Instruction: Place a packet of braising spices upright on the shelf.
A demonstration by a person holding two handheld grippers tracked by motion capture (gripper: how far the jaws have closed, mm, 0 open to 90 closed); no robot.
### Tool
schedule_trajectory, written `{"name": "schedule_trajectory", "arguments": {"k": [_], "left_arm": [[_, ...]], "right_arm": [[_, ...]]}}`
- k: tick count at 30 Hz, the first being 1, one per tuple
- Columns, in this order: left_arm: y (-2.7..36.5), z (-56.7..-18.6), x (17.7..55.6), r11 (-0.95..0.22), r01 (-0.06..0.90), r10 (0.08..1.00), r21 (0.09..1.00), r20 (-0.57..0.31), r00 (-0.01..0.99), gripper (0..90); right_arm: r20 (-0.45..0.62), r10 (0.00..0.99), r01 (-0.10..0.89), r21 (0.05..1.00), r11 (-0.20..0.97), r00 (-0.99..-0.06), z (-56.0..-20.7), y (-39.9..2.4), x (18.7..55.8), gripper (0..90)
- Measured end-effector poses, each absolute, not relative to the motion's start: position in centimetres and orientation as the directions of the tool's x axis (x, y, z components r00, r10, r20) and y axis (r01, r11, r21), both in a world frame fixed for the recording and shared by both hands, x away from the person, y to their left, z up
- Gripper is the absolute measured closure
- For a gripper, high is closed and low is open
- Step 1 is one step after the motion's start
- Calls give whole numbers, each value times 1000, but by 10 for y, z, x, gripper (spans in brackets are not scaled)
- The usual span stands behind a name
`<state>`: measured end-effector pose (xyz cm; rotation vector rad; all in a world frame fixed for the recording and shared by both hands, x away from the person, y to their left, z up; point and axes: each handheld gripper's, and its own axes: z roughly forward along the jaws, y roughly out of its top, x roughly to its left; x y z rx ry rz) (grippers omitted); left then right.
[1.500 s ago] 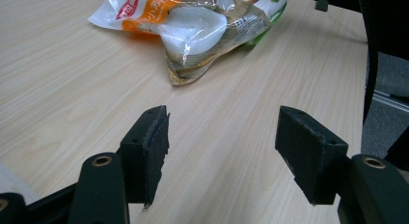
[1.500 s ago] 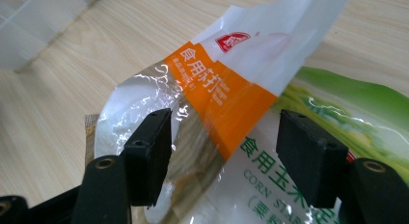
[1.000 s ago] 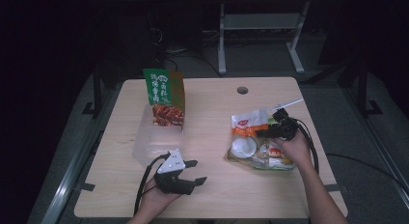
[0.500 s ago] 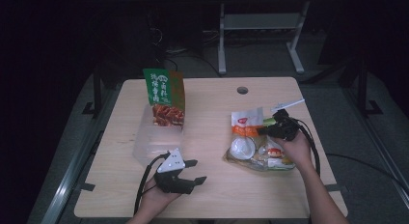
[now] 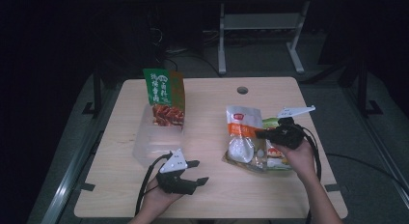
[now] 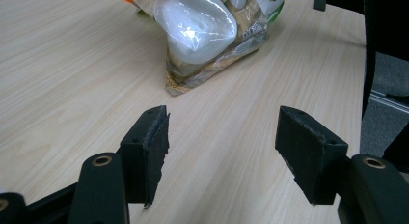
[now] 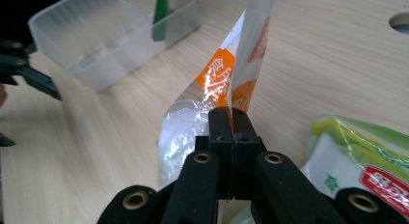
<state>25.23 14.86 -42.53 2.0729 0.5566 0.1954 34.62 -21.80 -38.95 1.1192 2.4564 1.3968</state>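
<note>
Your right claw [image 7: 232,119] pinches the orange-and-white snack bag [image 5: 243,130] by its edge, over the pile of packets at the table's [image 5: 212,195] right. Your left claw [image 5: 198,172] rests wide, empty, beside the clear plastic container [image 5: 154,142].

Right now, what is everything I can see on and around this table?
table: one, light wood, with a round hole near its far edge.
clear plastic container: one, see-through, left part of the table.
green and red food pouch: one, standing upright in the container.
orange and white snack bag: one, right part, its edge pinched and lifted.
green and white packet: one, beside the orange bag.
metal frame: one, grey, on the floor beyond the table.
left gripper: black, jaws open, empty.
right gripper: black, shut on the orange bag.
</note>
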Motion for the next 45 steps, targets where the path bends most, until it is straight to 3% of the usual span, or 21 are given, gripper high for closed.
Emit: {"name": "schedule_trajectory", "arguments": {"k": [29, 39, 45], "left_arm": [[129, -426, 265, -437, 336, 454, 835, -118, 883, 355], [107, -426, 286, -447, 347, 462, 824, -119, 879, 349], [97, -437, 304, -420, 410, 485, 810, -182, 856, 336]], "right_arm": [[205, 487, 374, 884, 280, -849, -374, -191, 305, 900], [197, 452, 353, 889, 293, -870, -372, -189, 302, 900], [203, 435, 351, 890, 292, -877, -373, -192, 301, 900]]}}
